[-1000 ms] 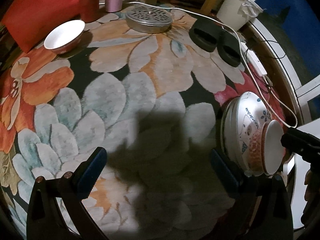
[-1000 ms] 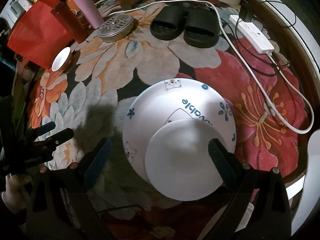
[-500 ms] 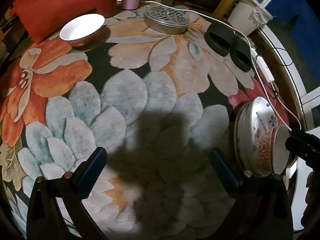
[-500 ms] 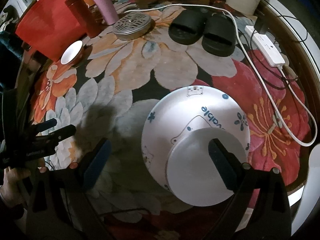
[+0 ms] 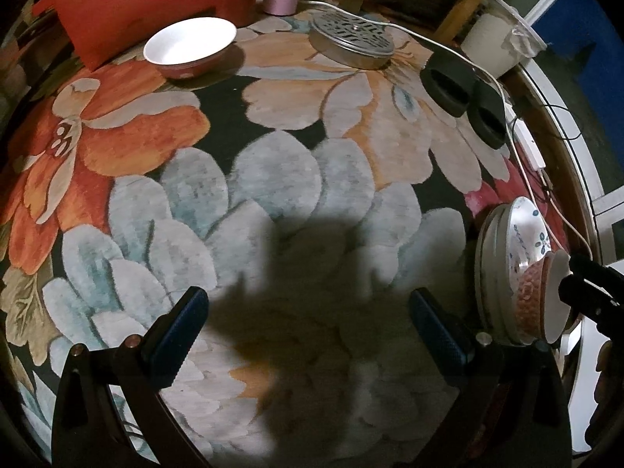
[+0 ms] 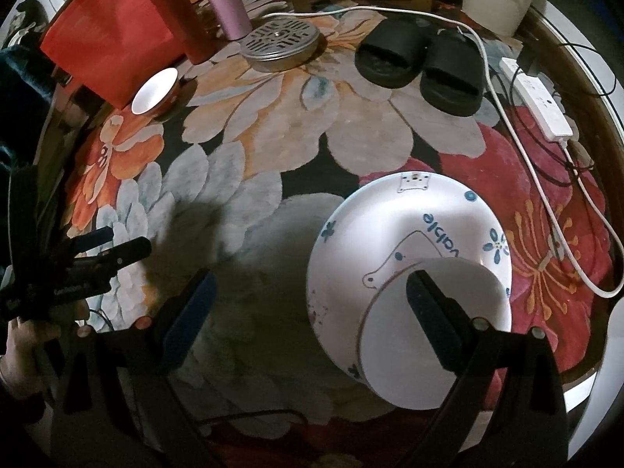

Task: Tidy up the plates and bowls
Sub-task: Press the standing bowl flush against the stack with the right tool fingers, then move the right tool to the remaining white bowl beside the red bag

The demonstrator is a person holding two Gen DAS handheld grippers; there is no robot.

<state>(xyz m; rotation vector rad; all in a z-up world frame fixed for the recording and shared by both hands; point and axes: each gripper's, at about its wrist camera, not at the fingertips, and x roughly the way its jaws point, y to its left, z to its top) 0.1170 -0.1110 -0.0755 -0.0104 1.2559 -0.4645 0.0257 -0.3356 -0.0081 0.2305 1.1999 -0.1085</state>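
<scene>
The red-sided white-lined ceramic bowl (image 5: 190, 47) lay near the floral rug's (image 5: 273, 179) far-left edge, ahead-left of the empty, spread left claw (image 5: 308, 335); the right claw (image 6: 308, 308) gaped too.

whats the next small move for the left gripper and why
Probably reach the left gripper forward toward the lone bowl by the red bag. It is open and empty over bare rug, while the other bowl already sits on the stacked plates.

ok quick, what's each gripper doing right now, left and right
Left gripper: open, holding nothing, over the rug.
Right gripper: open, holding nothing, above the bowl on the plates.
</scene>
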